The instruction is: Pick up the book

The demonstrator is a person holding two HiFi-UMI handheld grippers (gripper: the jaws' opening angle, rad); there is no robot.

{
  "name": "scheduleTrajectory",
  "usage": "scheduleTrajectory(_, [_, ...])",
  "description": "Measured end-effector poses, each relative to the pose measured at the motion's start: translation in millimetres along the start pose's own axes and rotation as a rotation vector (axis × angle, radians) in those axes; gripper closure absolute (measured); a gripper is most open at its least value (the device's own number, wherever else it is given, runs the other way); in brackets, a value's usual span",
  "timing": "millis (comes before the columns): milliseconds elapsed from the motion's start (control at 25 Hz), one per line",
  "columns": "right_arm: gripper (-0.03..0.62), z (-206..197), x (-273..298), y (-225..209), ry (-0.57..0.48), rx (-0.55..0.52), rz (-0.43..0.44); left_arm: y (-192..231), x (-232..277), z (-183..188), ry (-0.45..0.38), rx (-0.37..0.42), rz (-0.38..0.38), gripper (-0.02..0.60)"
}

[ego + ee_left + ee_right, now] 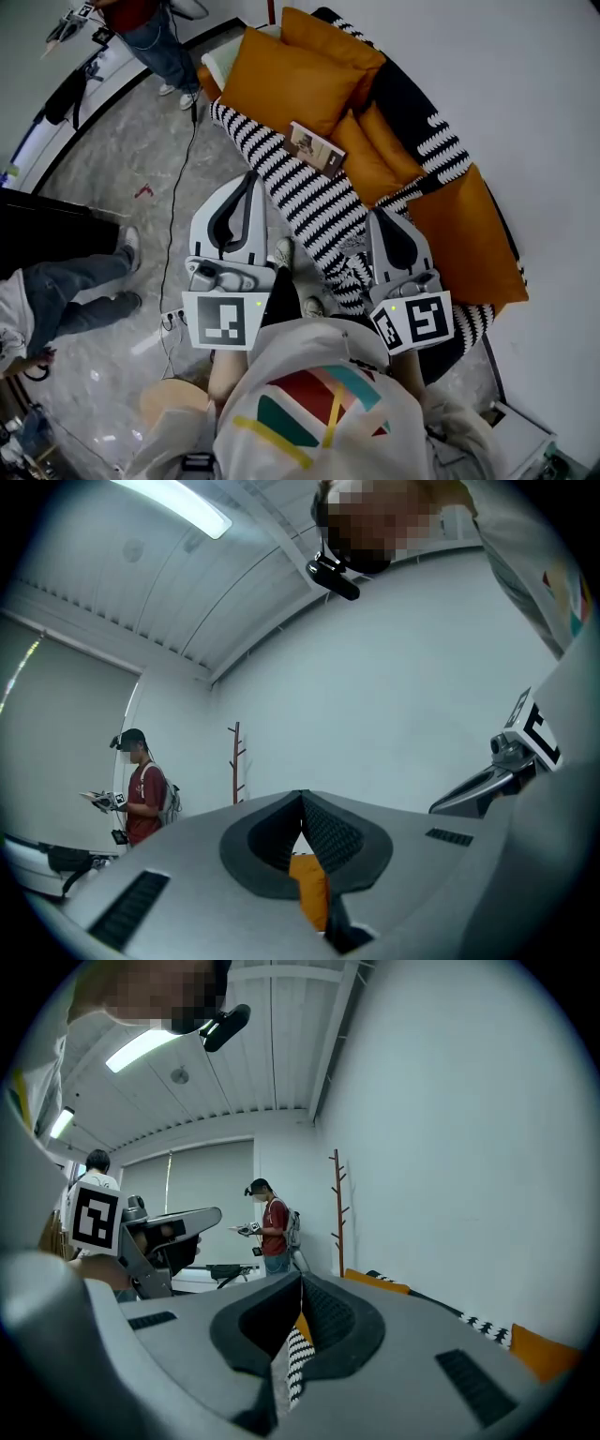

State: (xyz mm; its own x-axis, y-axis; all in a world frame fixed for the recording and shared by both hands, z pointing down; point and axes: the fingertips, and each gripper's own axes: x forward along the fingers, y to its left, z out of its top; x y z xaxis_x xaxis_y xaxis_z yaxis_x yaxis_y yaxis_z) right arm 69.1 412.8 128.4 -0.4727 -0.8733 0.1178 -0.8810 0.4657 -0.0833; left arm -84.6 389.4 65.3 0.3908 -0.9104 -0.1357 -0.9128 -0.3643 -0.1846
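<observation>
The book [316, 148], thin with a brown and cream cover, lies on a sofa's black-and-white striped blanket [300, 202], against the orange cushions [286, 84]. My left gripper [249, 178] hangs over the floor by the sofa's front edge, short of the book, with its jaws together and nothing between them. My right gripper [384, 214] is over the striped blanket to the right of the book, also shut and empty. In the left gripper view the gripper [301, 797] shows only a sliver of orange cushion [309, 888] behind its jaws. The right gripper view's gripper [301, 1283] shows striped blanket [296, 1363]; the book appears in neither.
A person in a red shirt [150, 28] stands beyond the sofa's far end holding grippers. Another person's legs [75, 291] are at the left on the marble floor. A black cable [178, 169] runs along the floor. A wooden coat stand [236, 761] stands by the white wall.
</observation>
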Motion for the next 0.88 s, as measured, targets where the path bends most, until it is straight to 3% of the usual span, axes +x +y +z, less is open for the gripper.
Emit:
scheduleTrajectory(280, [0.580,26,108,7,-0.004,-0.024,-0.064,83,78,-27,0.012,0.016,-0.101,0.575])
scheduleTrajectory(440, [0.580,28,147,-3,0.004,-0.006,-0.121,119,115,-44,0.006,-0.014,-0.110,0.575])
scheduleTrajectory(600, [0.580,21,173,-20,0.041,0.005,-0.140,130,144,-62,0.019,-0.060,-0.115,0.575])
scheduleTrajectory(880, [0.580,24,200,-47,0.026,0.003,-0.133,125,177,-73,0.036,-0.038,-0.135,0.575])
